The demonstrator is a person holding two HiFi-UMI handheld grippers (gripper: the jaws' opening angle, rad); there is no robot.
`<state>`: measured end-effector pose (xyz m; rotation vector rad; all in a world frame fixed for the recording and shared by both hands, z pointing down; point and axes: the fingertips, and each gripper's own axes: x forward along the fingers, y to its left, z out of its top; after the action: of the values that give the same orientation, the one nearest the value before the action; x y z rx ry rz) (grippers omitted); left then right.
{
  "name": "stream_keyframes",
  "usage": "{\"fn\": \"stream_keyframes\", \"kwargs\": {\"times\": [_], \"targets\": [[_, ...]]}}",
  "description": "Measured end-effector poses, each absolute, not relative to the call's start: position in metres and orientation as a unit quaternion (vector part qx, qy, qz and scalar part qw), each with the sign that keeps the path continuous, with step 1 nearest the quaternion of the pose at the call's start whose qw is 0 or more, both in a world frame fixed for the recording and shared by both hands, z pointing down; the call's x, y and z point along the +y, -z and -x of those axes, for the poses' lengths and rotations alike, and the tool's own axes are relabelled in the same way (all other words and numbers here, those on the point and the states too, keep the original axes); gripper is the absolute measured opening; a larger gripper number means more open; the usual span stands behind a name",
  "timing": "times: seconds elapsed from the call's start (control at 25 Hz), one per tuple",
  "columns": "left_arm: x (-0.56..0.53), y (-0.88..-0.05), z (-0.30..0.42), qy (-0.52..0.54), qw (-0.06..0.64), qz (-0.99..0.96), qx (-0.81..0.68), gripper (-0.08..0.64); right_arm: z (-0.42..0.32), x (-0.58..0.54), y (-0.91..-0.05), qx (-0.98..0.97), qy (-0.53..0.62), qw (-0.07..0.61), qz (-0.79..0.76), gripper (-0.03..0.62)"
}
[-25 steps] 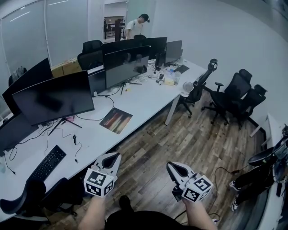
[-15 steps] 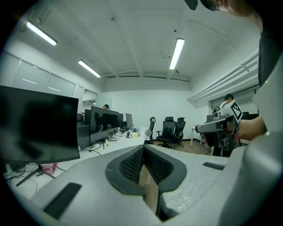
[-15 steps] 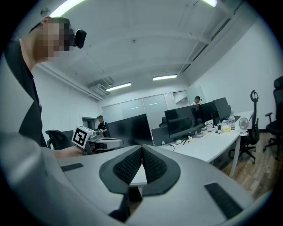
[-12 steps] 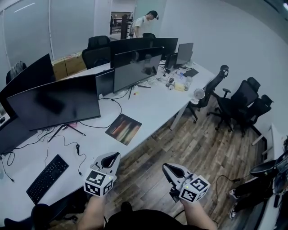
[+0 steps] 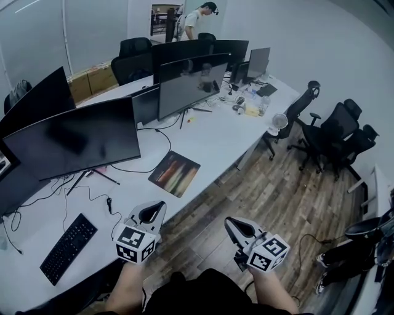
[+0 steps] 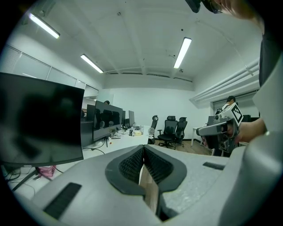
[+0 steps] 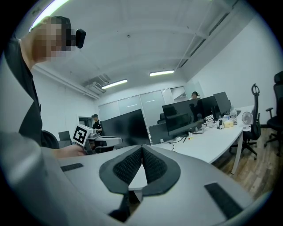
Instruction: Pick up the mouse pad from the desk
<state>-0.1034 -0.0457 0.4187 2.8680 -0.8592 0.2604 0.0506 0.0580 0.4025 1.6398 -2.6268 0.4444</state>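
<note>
The mouse pad, dark with a streaked reddish-orange print, lies flat on the white desk near its front edge. My left gripper hovers shut and empty over the desk's front edge, below and a little left of the pad. My right gripper is shut and empty over the wooden floor, to the pad's lower right. In each gripper view the jaws meet at their tips, left gripper and right gripper, with nothing held. The pad does not show in either gripper view.
Large dark monitors stand behind the pad, with cables trailing on the desk. A black keyboard lies at the left. Office chairs stand at the right on the wooden floor. A person stands at the far end.
Both grippers and my view have moved toward the desk; the mouse pad now sits nearer and more central. Both jaws stay shut.
</note>
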Motion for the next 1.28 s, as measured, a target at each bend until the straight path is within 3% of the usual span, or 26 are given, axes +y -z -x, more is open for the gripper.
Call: {"fn": "stream_keyframes", "kwargs": {"times": [0.68,1.28], "targets": [[-0.125,-0.428,0.097,-0.097,0.079,-0.923,-0.364,0.009,-0.076,-0.05,-0.416,-0.876,-0.154,-0.014,-0.458,0.005],[-0.232,-0.406,-0.054,-0.118,0.069,-0.906,-0.4,0.009,-0.229,-0.182,-0.411,-0.892,-0.169,-0.02,-0.418,0.006]]}}
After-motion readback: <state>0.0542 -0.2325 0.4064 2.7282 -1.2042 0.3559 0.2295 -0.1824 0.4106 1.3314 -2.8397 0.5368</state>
